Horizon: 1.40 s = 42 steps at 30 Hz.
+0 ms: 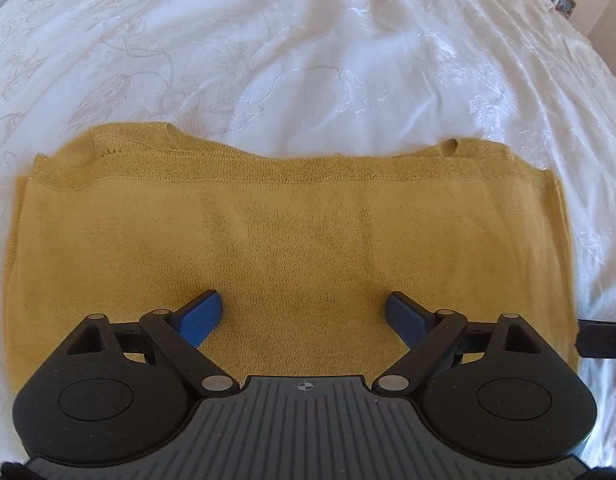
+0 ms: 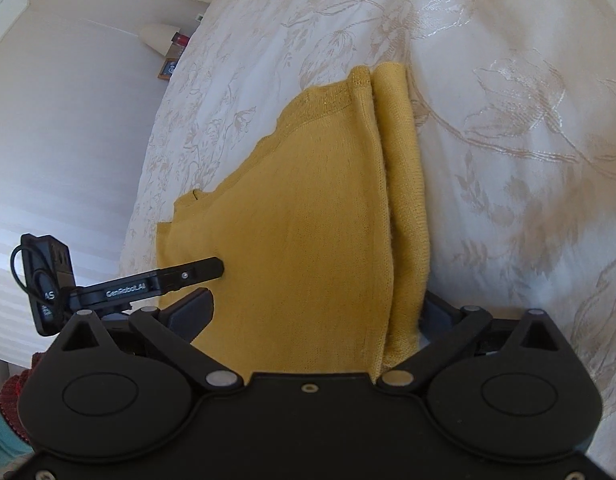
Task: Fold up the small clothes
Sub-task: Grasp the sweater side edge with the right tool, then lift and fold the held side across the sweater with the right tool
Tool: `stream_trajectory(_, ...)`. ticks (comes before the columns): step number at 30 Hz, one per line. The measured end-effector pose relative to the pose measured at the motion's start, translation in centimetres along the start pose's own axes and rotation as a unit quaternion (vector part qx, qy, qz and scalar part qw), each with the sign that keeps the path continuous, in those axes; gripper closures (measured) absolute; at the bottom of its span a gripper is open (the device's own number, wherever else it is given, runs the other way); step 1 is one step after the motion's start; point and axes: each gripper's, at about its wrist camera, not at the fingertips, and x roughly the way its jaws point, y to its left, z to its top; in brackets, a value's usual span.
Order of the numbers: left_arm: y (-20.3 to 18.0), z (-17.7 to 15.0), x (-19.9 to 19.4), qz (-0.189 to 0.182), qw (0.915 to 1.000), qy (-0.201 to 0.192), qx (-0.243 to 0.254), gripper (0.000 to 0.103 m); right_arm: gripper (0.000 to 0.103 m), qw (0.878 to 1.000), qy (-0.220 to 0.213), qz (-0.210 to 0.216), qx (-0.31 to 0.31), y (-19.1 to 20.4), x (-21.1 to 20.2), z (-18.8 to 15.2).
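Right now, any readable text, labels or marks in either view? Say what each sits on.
"GenRoboLAI", as best it reads: on the left gripper's finger, seen from the right wrist.
"AS": partial, on the black device behind that finger; rest hidden.
Crosshair mark, no text: left gripper body.
Framed items by the bed: too small.

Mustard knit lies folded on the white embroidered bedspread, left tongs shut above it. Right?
Not quite. The left tongs are open: the left wrist view shows the two blue fingers spread wide apart over the mustard knit, nothing between them. The rest holds: the knit lies folded on the white embroidered bedspread.
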Motion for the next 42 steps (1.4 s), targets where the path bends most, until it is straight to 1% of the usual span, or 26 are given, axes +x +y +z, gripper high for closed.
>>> stream_trajectory(4,-0.2,0.0,0.8,-0.003,1.0000,0.007,0.006,0.003,0.002,1.000,0.001,0.003,-0.003,0.1,-0.1,-0.4)
stream_trajectory(5,-0.2,0.1,1.0,-0.004,0.9999,0.010,0.008,0.000,0.005,1.000,0.002,0.003,-0.003,0.0,-0.1,-0.4)
stream_trajectory(7,-0.4,0.2,1.2,0.003,0.9999,0.012,0.010,0.000,0.015,1.000,0.003,0.004,0.003,-0.2,-0.4,-0.6)
stream_trajectory(8,-0.5,0.2,1.3,0.006,0.9999,0.012,0.009,0.000,0.025,1.000,0.005,0.008,0.011,-0.5,-0.5,-0.7)
stream_trajectory(9,-0.5,0.2,1.3,0.008,0.9999,0.012,0.007,0.000,0.038,1.000,0.008,0.011,0.023,-0.9,-0.6,-0.9)
stream_trajectory(10,-0.6,0.2,1.3,0.011,0.9998,0.012,0.007,0.000,0.043,0.999,0.011,0.012,0.032,-1.2,-0.7,-1.1)
stream_trajectory(12,-0.7,0.3,1.2,0.010,0.9998,0.016,0.008,0.001,0.061,0.999,0.011,0.006,0.039,-1.6,-0.8,-1.7)
stream_trajectory(13,-0.6,0.4,1.1,0.008,0.9998,0.017,0.005,0.001,0.066,0.999,0.010,0.002,0.044,-1.8,-0.9,-2.0)
stream_trajectory(14,-0.4,0.4,0.8,0.007,0.9999,0.015,0.002,0.001,0.073,0.999,0.008,-0.002,0.049,-1.9,-1.0,-2.2)
stream_trajectory(15,-0.3,0.4,0.4,0.007,0.9999,0.011,-0.002,0.007,0.078,0.999,0.006,-0.007,0.050,-1.9,-1.1,-2.4)
stream_trajectory(17,0.2,0.5,-0.9,0.010,0.9999,0.000,-0.012,0.015,0.081,0.999,0.000,-0.021,0.042,-1.4,-1.2,-2.5)
stream_trajectory(21,1.7,-0.2,-3.8,0.026,0.9989,-0.021,-0.034,0.015,0.083,0.998,-0.004,-0.064,0.014,0.6,-1.3,-2.5)
stream_trajectory(24,3.4,-1.2,-5.9,0.033,0.9981,-0.027,-0.045,0.015,0.084,0.996,-0.009,-0.092,0.007,1.7,-1.4,-2.5)
stream_trajectory(30,7.7,-3.5,-8.5,0.041,0.9982,-0.016,-0.040,0.015,0.085,0.989,-0.018,-0.145,0.010,4.1,-1.0,-2.6)
stream_trajectory(36,13.6,-5.3,-9.5,0.026,0.9971,-0.005,-0.071,0.015,0.086,0.982,-0.028,-0.186,-0.023,10.0,0.2,-1.9)
stream_trajectory(39,16.4,-6.0,-10.0,0.021,0.9964,-0.006,-0.082,0.015,0.086,0.980,-0.032,-0.191,-0.039,13.1,1.2,-1.7)
stream_trajectory(42,18.7,-6.6,-10.3,0.010,0.9960,-0.004,-0.089,0.015,0.087,0.980,-0.028,-0.188,-0.065,16.5,3.0,-1.7)
